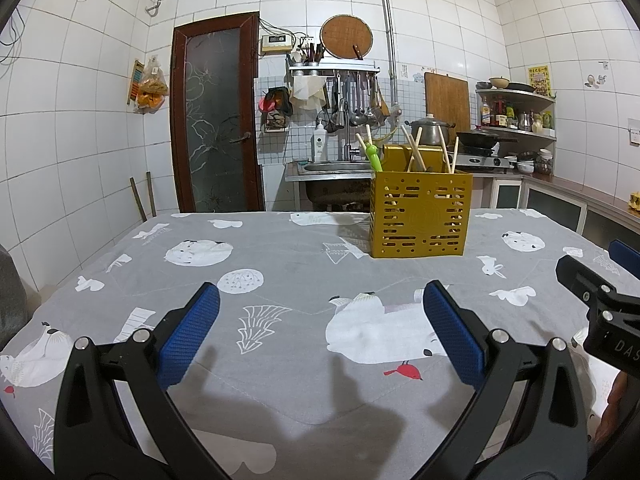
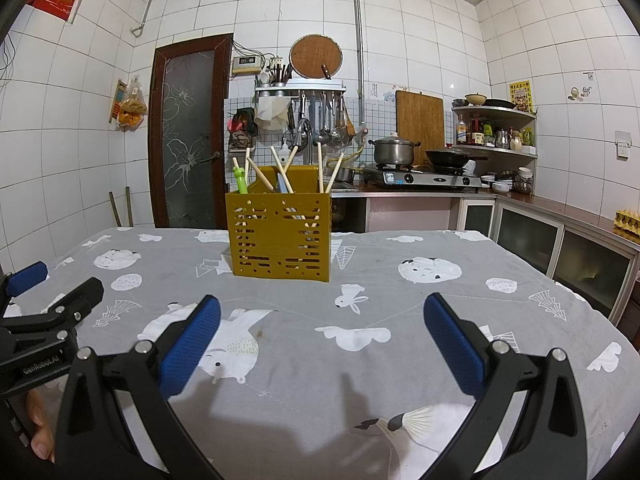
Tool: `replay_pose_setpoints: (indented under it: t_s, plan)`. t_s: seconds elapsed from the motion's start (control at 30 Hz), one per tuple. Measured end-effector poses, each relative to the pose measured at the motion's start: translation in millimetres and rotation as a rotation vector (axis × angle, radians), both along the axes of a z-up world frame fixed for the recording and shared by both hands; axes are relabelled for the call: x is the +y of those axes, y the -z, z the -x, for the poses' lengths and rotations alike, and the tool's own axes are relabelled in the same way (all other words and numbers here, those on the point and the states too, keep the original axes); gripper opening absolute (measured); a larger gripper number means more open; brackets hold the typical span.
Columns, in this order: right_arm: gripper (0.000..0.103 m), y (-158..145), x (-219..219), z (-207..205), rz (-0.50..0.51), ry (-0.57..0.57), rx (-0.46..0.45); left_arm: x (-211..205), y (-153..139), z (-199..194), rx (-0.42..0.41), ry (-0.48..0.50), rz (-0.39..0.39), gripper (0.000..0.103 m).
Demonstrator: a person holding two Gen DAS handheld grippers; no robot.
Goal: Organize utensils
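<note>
Covering the whole counter point(image 1: 280, 272) is a grey cloth point(image 2: 380, 360) with white animal prints. On the cloth, toward the far edge, stands a yellow holder point(image 2: 280, 238), upright, with slots cut in its walls. In the left wrist view the holder point(image 1: 420, 216) is at about 1 o'clock from the left tool point(image 1: 320, 328); in the right wrist view it is at about 11 o'clock from the right tool point(image 2: 320, 332). Both tools are spread wide and hold nothing, their blue pads above bare cloth, well apart from the holder. Each tool shows at the edge of the other's view. Inside the holder several pale wooden chopsticks point(image 2: 322, 168) lean at different angles, and one green utensil point(image 2: 241, 180) sticks up at its left corner. A thumb point(image 2: 40, 432) shows at 8 o'clock in the right wrist view.
</note>
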State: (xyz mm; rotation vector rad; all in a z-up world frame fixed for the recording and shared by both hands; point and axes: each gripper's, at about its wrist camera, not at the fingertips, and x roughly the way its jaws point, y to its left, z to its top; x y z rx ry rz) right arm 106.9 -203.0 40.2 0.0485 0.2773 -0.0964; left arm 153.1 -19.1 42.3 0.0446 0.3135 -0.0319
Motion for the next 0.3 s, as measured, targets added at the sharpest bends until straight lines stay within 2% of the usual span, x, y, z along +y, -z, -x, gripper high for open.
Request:
replay_pose_setpoints:
  t_s: [0.3]
  plan:
    - [0.099, 0.1, 0.0, 0.0, 0.0, 0.0, -0.001, -1.8, -2.2, 1.7, -0.001, -0.003, -0.001, 0.098]
